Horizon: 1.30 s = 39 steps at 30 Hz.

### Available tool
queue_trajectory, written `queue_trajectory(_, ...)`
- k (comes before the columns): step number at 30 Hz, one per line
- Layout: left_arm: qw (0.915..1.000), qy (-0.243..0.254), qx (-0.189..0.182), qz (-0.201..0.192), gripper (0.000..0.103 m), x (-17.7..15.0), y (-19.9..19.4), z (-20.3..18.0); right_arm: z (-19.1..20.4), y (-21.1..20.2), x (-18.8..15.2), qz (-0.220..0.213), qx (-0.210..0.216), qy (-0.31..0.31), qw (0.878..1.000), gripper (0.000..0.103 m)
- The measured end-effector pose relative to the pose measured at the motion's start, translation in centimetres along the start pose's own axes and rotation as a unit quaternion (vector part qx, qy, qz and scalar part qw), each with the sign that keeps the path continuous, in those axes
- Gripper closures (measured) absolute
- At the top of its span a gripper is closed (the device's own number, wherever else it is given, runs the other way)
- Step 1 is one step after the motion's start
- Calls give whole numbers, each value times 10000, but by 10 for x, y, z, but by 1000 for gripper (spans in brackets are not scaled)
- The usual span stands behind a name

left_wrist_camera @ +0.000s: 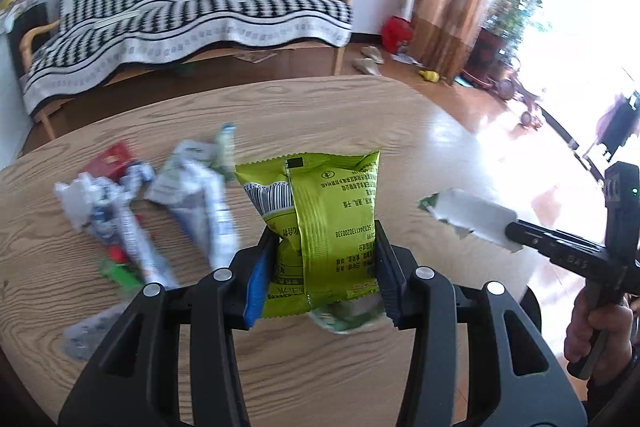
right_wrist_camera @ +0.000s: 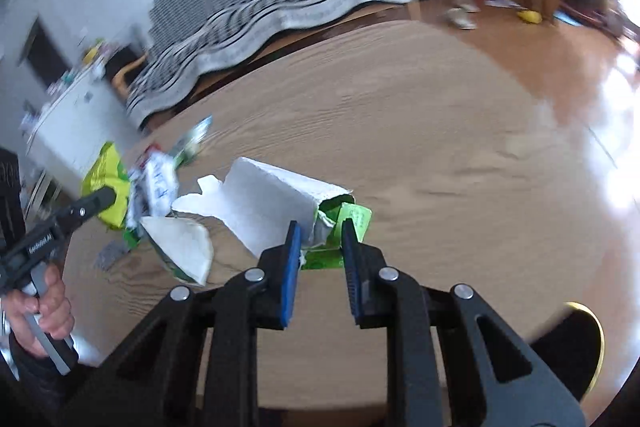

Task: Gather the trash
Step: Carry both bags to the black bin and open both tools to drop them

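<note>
Now a green snack packet [left_wrist_camera: 320, 227] is clamped in the left gripper [left_wrist_camera: 326, 259], and a torn white wrapper [right_wrist_camera: 276, 211] is pinched by the right gripper [right_wrist_camera: 318, 259]; next, a bin must be found, none being seen.

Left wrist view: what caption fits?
Left tool grips a green snack packet above a wooden table strewn with wrappers.

- The snack packet [left_wrist_camera: 320, 227] is held upright between the fingers of the left gripper [left_wrist_camera: 325, 267], above the table [left_wrist_camera: 360, 115].
- A cluster of crumpled wrappers [left_wrist_camera: 160, 203] is spread on the table to the left of the packet.
- The torn carton [right_wrist_camera: 272, 211] is held in the right gripper [right_wrist_camera: 320, 247], to the right of the packet and apart from it.
- The sofa [left_wrist_camera: 192, 15] is placed behind the table, against the wall.
</note>
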State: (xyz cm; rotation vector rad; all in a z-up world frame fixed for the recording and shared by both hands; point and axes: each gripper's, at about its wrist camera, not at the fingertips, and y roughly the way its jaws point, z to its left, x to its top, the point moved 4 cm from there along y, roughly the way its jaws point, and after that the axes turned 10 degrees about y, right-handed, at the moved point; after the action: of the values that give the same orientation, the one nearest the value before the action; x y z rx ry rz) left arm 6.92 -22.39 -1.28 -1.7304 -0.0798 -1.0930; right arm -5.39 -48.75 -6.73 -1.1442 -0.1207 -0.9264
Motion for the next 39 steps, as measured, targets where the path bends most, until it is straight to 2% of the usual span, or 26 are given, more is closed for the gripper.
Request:
queue_trajectory(5, 9981, 391, -480, 11, 58, 11, 14, -77, -75, -60, -14, -511, -524, 608, 9955, 82)
queue_trajectory(11, 9879, 1060, -1127, 107, 58, 4, 31, -190, -169, -116, -51, -854, -1059, 1570, 9782, 82)
queue_trajectory(14, 9768, 1438, -1567, 262, 58, -12, 44, -255, -210, -130, -71, -821, -1271, 2006, 9679, 82)
queue_trajectory(19, 9570, 1871, -2131, 609, 58, -41, 66, -327, -266, -139, -104, -624, -1677, 2653, 9474, 82)
queue_trajectory(21, 9495, 2056, -2265, 705, 58, -53, 74, -349, -279, -137, -111, -515, -1826, 2768, 9420, 82)
queue_trajectory(26, 9360, 2461, -2365, 863, 58, -73, 89, -374, -302, -122, -120, -168, -1988, 2947, 9345, 82)
queue_trajectory(34, 9323, 2442, -2465, 1019, 58, -77, 104, -378, -310, -119, -117, -126, -1952, 3018, 9331, 81)
queue_trajectory(35, 9321, 2445, -2468, 1026, 58, -77, 105, -380, -310, -121, -117, -125, -1949, 3051, 9321, 79)
queue_trajectory(36, 9316, 2447, -2478, 1039, 58, -78, 104, -378, -312, -121, -118, -126, -1972, 3097, 9301, 59)
queue_trajectory(37, 9312, 2447, -2487, 1052, 58, -79, 105, -378, -315, -122, -117, -160, -1942, 3121, 9298, 28)
queue_trajectory(38, 9308, 2440, -2501, 1070, 58, -79, 106, -379, -314, -124, -116, -235, -1919, 3137, 9297, 20)
queue_trajectory(39, 9304, 2440, -2513, 1082, 58, -80, 106, -380, -313, -128, -114, -337, -1920, 3119, 9299, 20)
